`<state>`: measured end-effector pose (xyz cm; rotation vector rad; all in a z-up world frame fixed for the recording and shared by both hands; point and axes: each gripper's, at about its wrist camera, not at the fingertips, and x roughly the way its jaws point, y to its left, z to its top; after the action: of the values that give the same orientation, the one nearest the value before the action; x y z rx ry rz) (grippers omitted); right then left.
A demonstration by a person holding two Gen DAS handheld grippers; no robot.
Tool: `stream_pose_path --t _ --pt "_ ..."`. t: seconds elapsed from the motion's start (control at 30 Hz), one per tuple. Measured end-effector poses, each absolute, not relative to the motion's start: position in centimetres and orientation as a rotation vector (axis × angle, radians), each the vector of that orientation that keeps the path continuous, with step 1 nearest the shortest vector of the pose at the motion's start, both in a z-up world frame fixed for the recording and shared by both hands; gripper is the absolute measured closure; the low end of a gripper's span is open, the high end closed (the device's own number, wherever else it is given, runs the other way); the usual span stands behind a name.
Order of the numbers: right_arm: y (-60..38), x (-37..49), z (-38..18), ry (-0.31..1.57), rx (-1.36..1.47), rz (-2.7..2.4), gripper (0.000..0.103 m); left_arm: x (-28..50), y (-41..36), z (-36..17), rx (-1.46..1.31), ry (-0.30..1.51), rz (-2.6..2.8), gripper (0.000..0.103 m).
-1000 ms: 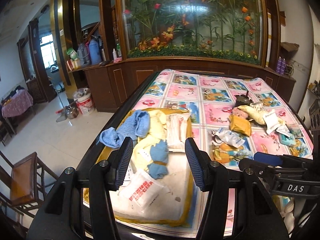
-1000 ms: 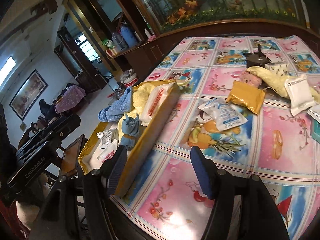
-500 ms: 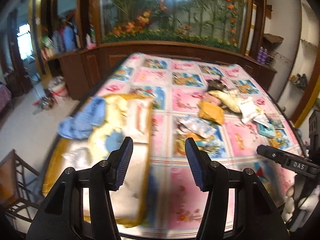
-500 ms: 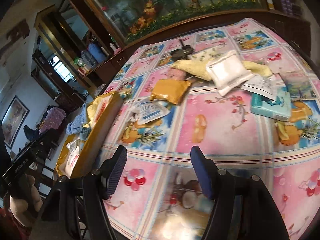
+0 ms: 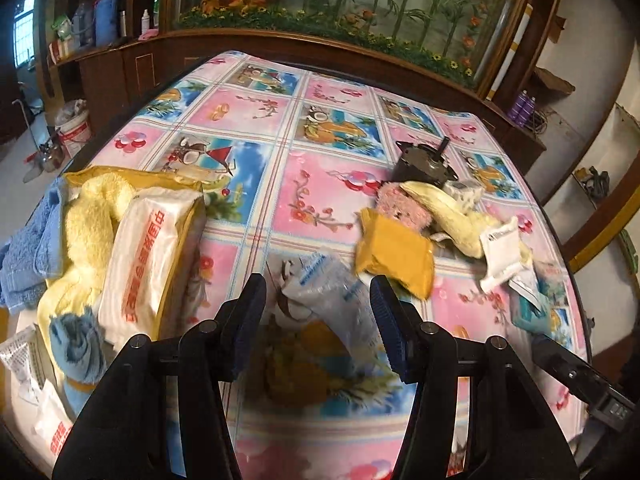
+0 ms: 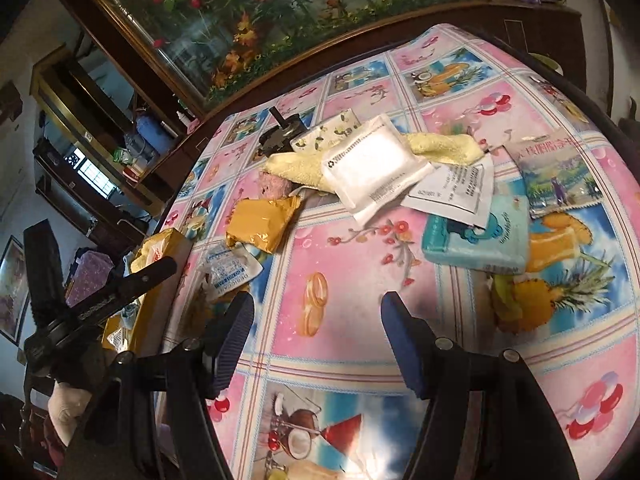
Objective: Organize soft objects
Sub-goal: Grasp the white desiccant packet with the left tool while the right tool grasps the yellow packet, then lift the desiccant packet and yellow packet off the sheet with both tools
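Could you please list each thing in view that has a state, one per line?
left tool: open, empty, above the clear packet.
right tool: open, empty, over bare tablecloth.
clear packet: flat on the table, not gripped.
yellow box: open, holding towels and a tissue pack.
white pouch: lying on the yellow towel.
teal pack: flat, partly under a paper sachet.

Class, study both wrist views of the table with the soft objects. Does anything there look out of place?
Yes: a dark metal motor-like part with a protruding shaft lies at the far end of the pile, touching the yellow towel. It looks hard and mechanical, while everything around it is a soft packet or cloth.
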<state>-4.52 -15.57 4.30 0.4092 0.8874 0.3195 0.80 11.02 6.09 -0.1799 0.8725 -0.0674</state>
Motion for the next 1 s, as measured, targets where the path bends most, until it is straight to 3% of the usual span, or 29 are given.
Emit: stream_pose_path --t 0.27,0.5,1.0 --pt "-9.8 4.1 5.0 0.94 0.379 0.419 0.037 4.0 10.1 2.5 -0.091 0.943 -0.027 0.049" --pt "-4.5 9.3 2.5 1.04 0.167 0.32 0.037 2.7 7.7 1.1 0.042 0.932 -0.084 0.048" --pt "-6.8 3.2 2.1 1.096 0.045 0.285 0.037 -5.9 4.6 1.5 0.133 0.976 -0.343 0.049"
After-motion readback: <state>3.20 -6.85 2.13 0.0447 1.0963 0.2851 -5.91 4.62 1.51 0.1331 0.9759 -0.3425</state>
